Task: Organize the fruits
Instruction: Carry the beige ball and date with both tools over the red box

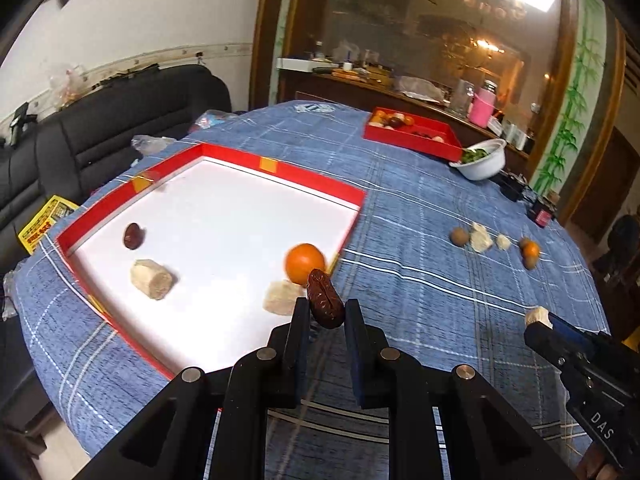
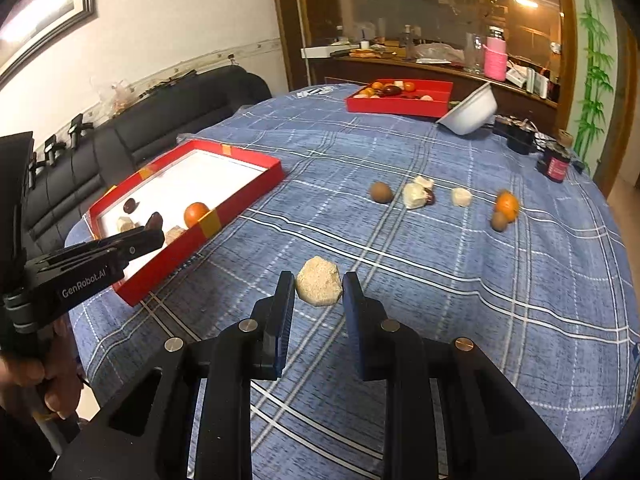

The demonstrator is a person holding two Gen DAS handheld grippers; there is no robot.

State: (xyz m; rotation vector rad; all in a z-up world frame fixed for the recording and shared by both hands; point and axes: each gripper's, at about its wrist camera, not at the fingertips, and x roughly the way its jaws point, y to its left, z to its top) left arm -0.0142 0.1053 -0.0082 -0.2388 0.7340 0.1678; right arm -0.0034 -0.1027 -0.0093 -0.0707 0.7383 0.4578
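Sorting is partly complete: the red tray (image 1: 352, 216) already holds an orange (image 1: 305, 263), a date and two pale pieces. The left gripper (image 1: 326, 312) clamps a dried date (image 1: 326, 300) over the tray's near corner. The right gripper (image 2: 318, 288) grips a pale chunk (image 2: 319, 286), well clear of the tray. Loose fruits (image 2: 416, 195) beyond the tray remain uncollected.

Open blue counter (image 2: 440, 300) at 12 o'clock, loose fruit cluster (image 2: 416, 195) beyond at 1 o'clock, red tray (image 2: 224, 216) wall blocking 10 o'clock, bowl (image 2: 472, 114) far at 1 o'clock
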